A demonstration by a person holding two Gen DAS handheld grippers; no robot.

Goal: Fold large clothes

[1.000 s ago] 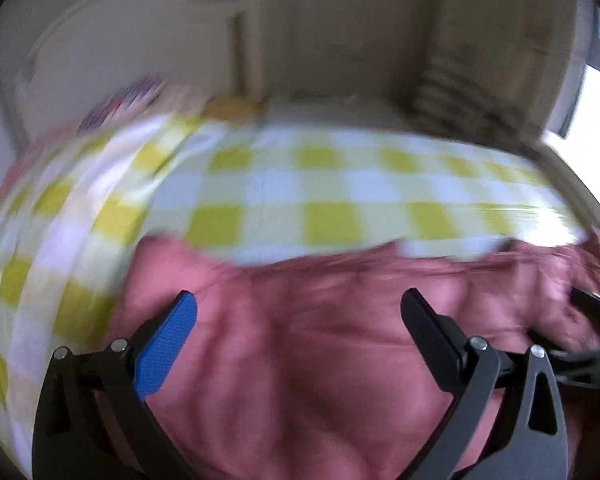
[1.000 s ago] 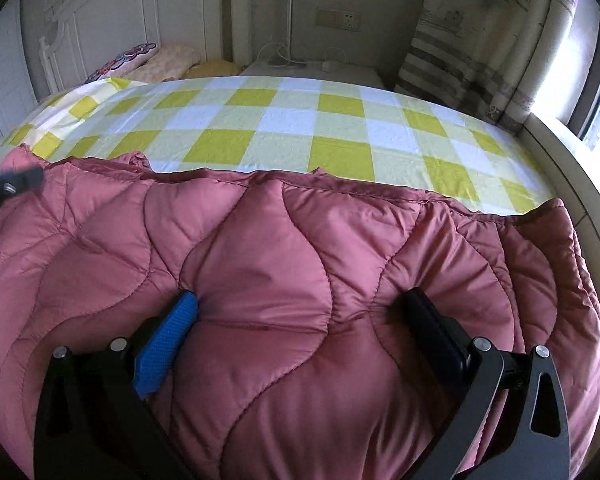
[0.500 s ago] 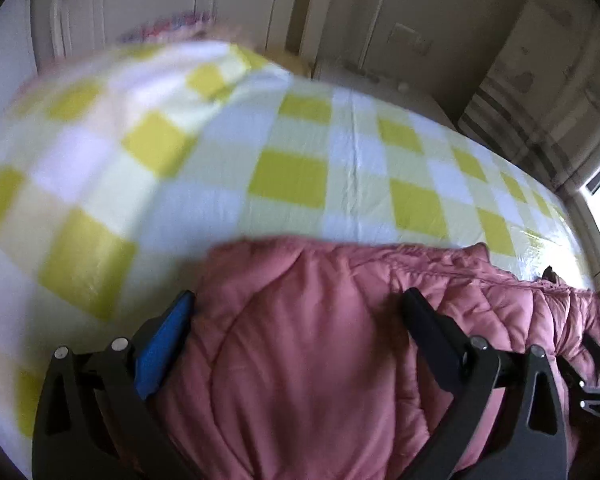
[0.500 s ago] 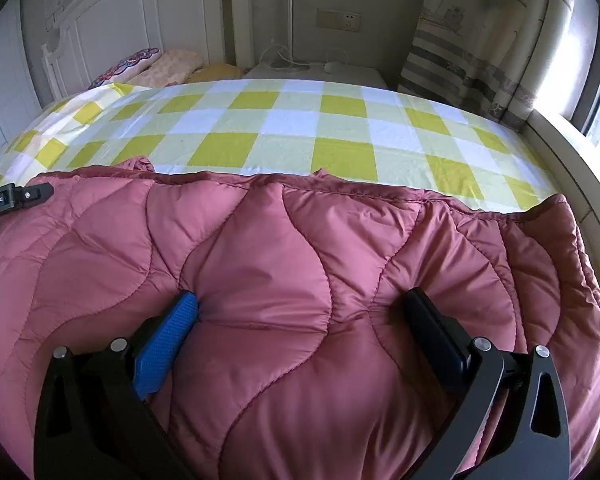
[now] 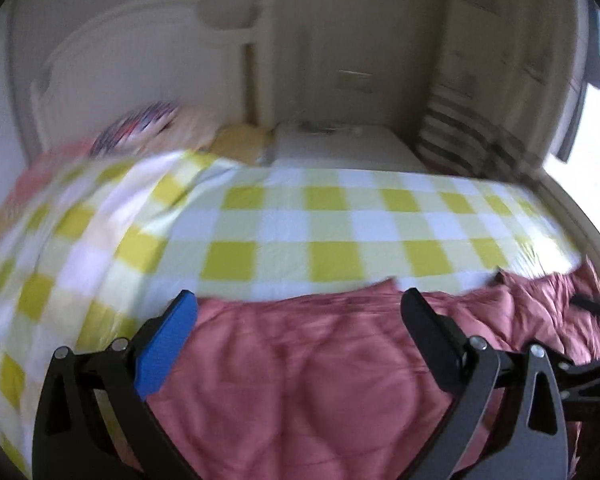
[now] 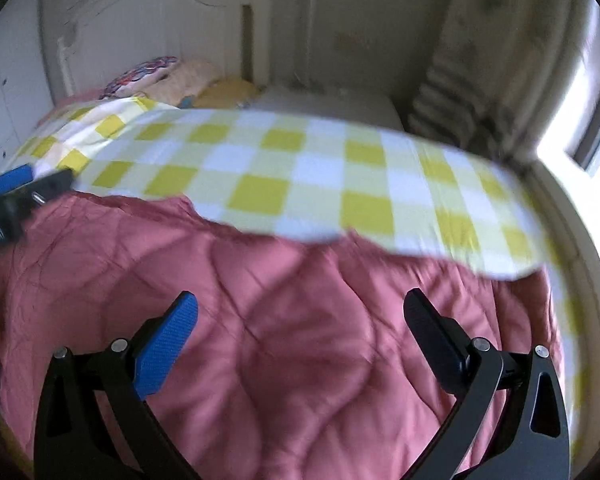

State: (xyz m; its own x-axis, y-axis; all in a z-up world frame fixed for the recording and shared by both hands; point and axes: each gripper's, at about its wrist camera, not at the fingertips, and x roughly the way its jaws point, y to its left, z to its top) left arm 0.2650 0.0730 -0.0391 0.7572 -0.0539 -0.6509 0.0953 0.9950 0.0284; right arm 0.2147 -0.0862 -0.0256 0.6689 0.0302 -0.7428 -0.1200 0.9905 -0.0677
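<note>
A pink quilted coat (image 5: 300,392) (image 6: 284,340) lies spread across the near part of a bed with a yellow-and-white checked sheet (image 5: 324,232) (image 6: 292,176). My left gripper (image 5: 300,304) is open over the coat's left part, its fingers wide apart with only the coat's surface showing between them. My right gripper (image 6: 302,304) is open over the coat's right part, with nothing clamped. The left gripper (image 6: 16,192) also shows at the left edge of the right wrist view, and the right gripper (image 5: 592,344) at the right edge of the left wrist view. Both views are blurred.
A white headboard (image 6: 148,28) with pillows (image 6: 156,76) stands at the far end of the bed. A white nightstand (image 5: 340,148) and a striped curtain (image 5: 468,136) are at the back right. A window (image 6: 580,120) and a bed frame rail (image 6: 580,248) run along the right.
The right gripper has lifted, so its fingers no longer sink into the coat. The left gripper's view has swung from the coat's left end towards the headboard. Both grippers stay open.
</note>
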